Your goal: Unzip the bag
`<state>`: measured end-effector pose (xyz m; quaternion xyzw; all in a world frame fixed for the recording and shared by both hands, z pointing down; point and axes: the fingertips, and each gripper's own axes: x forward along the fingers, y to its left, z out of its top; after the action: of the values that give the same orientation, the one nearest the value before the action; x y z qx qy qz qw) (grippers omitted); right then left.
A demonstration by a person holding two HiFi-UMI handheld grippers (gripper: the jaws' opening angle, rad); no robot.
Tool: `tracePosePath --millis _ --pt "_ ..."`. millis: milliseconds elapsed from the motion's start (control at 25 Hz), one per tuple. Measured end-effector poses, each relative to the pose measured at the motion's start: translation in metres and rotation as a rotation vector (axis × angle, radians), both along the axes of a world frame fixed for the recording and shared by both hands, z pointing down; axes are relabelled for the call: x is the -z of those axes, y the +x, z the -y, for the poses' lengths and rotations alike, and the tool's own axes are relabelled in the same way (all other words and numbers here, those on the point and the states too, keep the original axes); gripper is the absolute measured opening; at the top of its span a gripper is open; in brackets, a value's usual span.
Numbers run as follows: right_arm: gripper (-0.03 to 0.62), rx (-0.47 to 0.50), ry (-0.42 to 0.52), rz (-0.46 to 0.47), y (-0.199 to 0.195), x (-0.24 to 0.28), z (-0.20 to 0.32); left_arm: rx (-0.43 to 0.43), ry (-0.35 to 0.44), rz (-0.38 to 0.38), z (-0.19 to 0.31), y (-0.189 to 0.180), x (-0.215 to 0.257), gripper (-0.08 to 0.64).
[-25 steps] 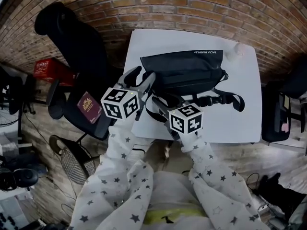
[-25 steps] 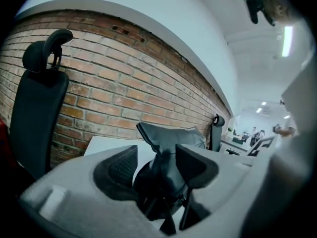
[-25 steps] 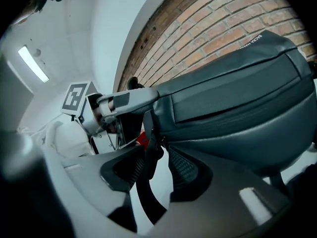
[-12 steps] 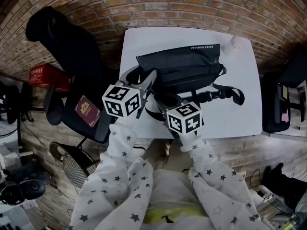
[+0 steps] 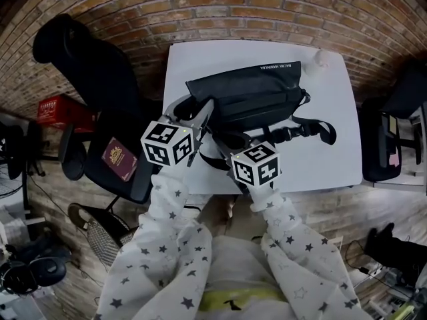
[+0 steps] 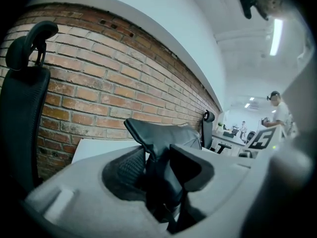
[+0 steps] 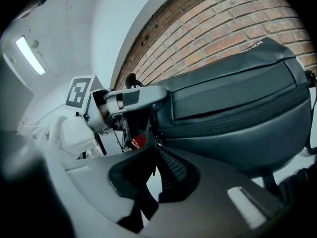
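The black fabric bag (image 5: 250,92) lies flat in the middle of the square white table (image 5: 333,159). Its long edge runs from 8 o'clock to 2 o'clock in the head view.

The left gripper (image 6: 156,157) meets the bag at its 8 o'clock corner. Its jaws have just been closing and now stand about half apart, pinching a raised fold of that corner between the ribbed pads. The right gripper (image 7: 156,157) comes in at the bag's 6 o'clock edge, beside the left one. Its jaws have just been closing too and are almost together, with a thin dark zip pull (image 7: 156,150) hanging from the bag's end caught between them.

A line of white capitals (image 5: 279,66) runs along the bag's 1 o'clock edge; it seems to start "BACIA", and the rest is too small to read.

Both arms, in pale star-printed sleeves (image 5: 170,232), reach up from 6 o'clock. The left gripper points toward 1 o'clock and the right toward 11 o'clock, both tilted a little downward.

A black webbing strap (image 5: 313,129) trails from the bag toward 4 o'clock. At the table's 9 o'clock stands a black office chair (image 5: 100,79). A dark red booklet (image 5: 118,159) with a gold crest lies on its seat. A red box (image 5: 57,112) sits farther out at 9 o'clock, and a brick wall (image 5: 220,12) runs along 12 o'clock.
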<state>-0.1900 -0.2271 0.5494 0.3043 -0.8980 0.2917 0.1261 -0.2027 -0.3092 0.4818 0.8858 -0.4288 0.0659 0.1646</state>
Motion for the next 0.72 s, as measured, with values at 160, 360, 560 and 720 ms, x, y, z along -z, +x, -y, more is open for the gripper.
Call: tracePosePath --millis 160,360,560,720 --pt "0.018 0.019 0.001 -0.015 0.002 0.003 0.002 0.006 0.009 0.016 0.001 -0.002 0.001 0.147" --pt "0.017 0.039 -0.009 -0.030 0.002 0.001 0.001 0.013 0.014 0.017 0.000 -0.007 -0.002 0.144" --pt "0.017 0.068 -0.019 -0.042 0.022 0.004 0.001 0.029 0.026 0.040 -0.002 0.005 0.001 0.144" --pt "0.017 0.077 -0.020 -0.046 0.032 0.004 0.002 0.042 0.031 0.035 -0.003 0.007 0.000 0.144"
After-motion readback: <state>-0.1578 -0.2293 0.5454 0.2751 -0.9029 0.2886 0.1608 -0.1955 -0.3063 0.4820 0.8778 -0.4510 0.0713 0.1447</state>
